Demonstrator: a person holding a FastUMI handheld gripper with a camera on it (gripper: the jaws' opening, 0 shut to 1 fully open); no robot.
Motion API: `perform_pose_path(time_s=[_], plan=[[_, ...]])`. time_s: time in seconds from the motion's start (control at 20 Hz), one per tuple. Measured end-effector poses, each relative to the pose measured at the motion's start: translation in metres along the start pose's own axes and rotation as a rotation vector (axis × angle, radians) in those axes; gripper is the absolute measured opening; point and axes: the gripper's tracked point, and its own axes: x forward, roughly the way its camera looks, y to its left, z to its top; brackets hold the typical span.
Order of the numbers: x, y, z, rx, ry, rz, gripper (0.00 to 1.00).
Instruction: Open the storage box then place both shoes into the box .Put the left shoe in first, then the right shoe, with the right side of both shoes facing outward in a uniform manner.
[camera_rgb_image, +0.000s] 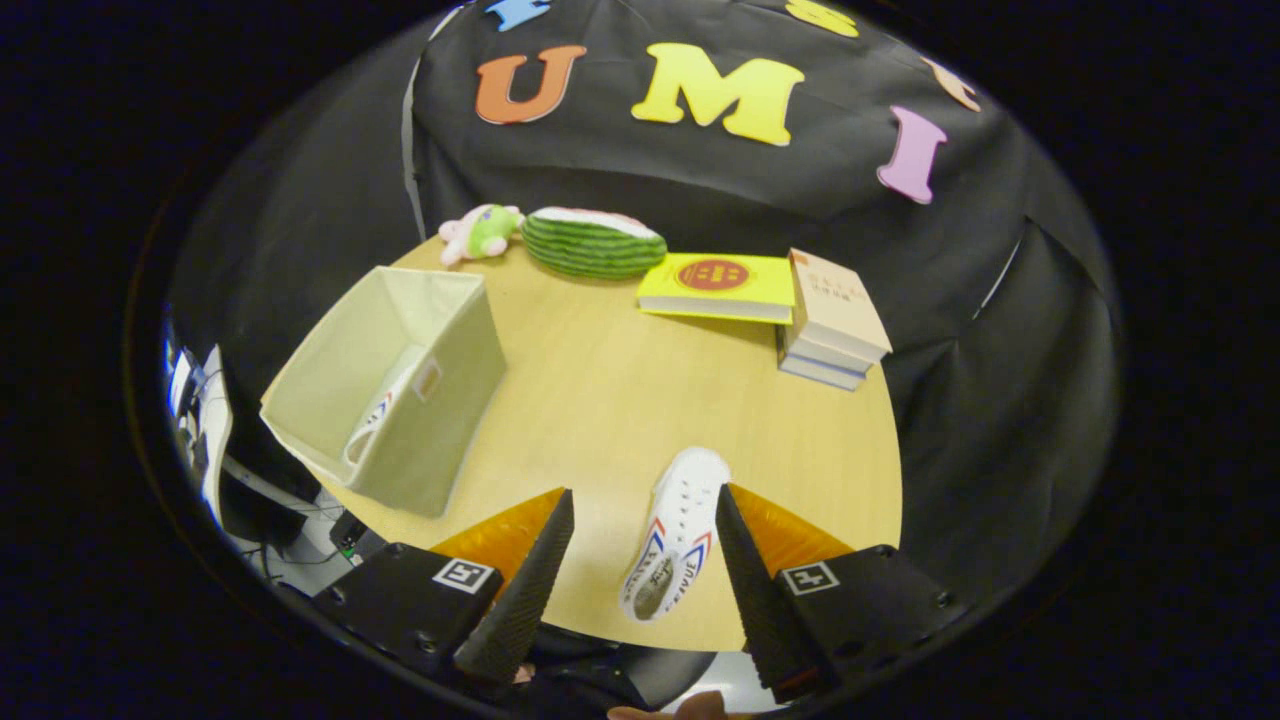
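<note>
Tongs (645, 545) spread wide above the round light-wood table (600, 400), gripping nothing. White canvas shoe with red and blue side stripes (676, 535) lies on the table between the fingers, nearer the right one, toe pointing away. Beige fabric storage box (400, 400) sits open well off to the left, another white shoe (385, 410) inside it. Beyond: watermelon-slice plush (592, 242), small pink-green plush toy (482, 232), yellow book (718, 286), stack of pale books (832, 320).
</note>
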Motion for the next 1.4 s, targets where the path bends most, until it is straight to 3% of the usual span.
perform_pose_path(time_s=[0.45,0.8,0.95,1.0,1.1,1.25,1.3,1.4], plan=[[0.08,-0.054,-0.104,0.173,0.248,0.017,0.89],[0.121,-0.046,-0.132,0.314,0.357,0.085,0.86],[0.123,-0.038,-0.129,0.364,0.369,0.118,0.8],[0.116,-0.035,-0.124,0.375,0.365,0.137,0.74],[0.117,-0.032,-0.122,0.378,0.352,0.141,0.46],[0.122,-0.035,-0.124,0.394,0.325,0.14,0.31],[0.123,-0.034,-0.123,0.434,0.318,0.158,0.14],[0.117,-0.03,-0.119,0.495,0.329,0.212,0.06]])
